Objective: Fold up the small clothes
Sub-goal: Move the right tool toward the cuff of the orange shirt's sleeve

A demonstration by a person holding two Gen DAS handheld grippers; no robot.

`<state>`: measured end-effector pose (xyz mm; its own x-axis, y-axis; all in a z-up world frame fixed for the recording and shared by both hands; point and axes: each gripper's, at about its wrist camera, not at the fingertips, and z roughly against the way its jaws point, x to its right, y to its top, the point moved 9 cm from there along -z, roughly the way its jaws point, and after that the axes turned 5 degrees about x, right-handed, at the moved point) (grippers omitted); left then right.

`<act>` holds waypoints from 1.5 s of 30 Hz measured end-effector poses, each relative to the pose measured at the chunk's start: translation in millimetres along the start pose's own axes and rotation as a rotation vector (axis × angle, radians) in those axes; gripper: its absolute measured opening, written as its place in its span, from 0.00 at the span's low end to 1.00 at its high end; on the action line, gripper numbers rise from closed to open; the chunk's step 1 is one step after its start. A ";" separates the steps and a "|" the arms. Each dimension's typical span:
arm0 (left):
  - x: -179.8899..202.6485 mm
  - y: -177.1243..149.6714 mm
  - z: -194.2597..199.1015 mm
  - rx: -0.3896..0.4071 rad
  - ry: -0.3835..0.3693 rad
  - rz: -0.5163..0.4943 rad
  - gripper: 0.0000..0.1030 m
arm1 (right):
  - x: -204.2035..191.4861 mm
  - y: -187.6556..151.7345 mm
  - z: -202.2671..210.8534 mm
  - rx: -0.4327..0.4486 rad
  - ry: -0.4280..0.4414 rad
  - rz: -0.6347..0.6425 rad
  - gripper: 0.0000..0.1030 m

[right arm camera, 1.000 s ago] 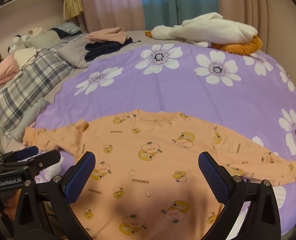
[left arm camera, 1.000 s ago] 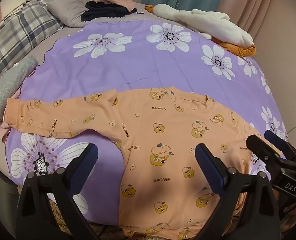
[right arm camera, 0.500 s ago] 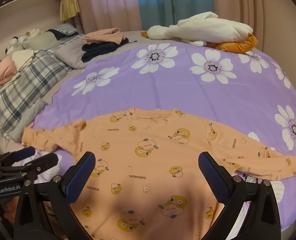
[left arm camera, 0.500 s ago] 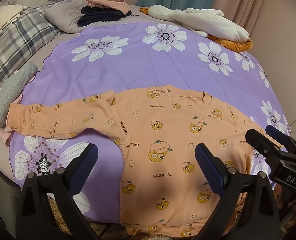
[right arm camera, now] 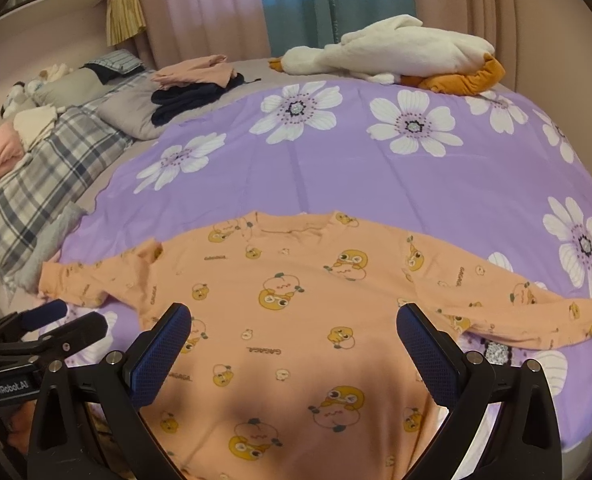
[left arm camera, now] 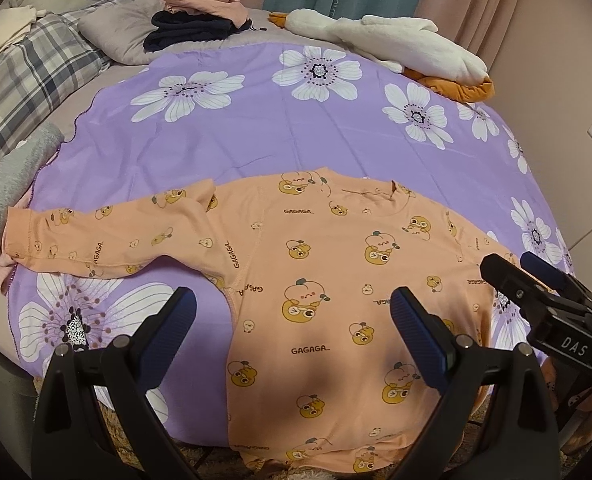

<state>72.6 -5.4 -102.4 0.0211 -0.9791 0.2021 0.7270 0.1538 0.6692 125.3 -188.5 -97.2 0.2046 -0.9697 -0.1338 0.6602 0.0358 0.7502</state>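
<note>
We count one orange shirt (left arm camera: 336,280) flat on purple sheet (left arm camera: 255,140); left gripper (left arm camera: 291,320), right gripper (right arm camera: 293,332) both spread, empty

"gagaga" shows all over the orange shirt (left arm camera: 328,280) — printed small between the cartoon faces, upright on the chest, sideways along the sleeve seam, upside down near the right side. from the right wrist view the same word reads mirrored and upside down on the cloth. the right gripper (left arm camera: 536,288), seen from the left camera, carries "das" in white on its black body. the left gripper (right arm camera: 59,320) carries "genrobot.ai" on its body.
</note>
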 end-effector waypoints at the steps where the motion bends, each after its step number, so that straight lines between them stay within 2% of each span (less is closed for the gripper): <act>1: 0.4 -0.2 -0.2 -0.001 0.000 0.000 0.94 | 0.9 -0.3 -0.1 -0.001 -0.002 -0.002 0.99; 21: 9.9 -3.5 1.0 -0.007 -0.026 -0.002 0.93 | 11.9 1.1 3.9 0.026 0.002 -0.035 0.99; 45: 15.8 -5.4 1.2 -0.024 -0.048 -0.006 0.91 | 17.5 -0.6 4.5 0.005 -0.014 -0.052 0.99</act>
<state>68.1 -21.5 -102.0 -0.0155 -0.9725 0.2326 0.7430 0.1445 0.6536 125.2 -206.5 -97.0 0.1599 -0.9735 -0.1637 0.6658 -0.0161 0.7460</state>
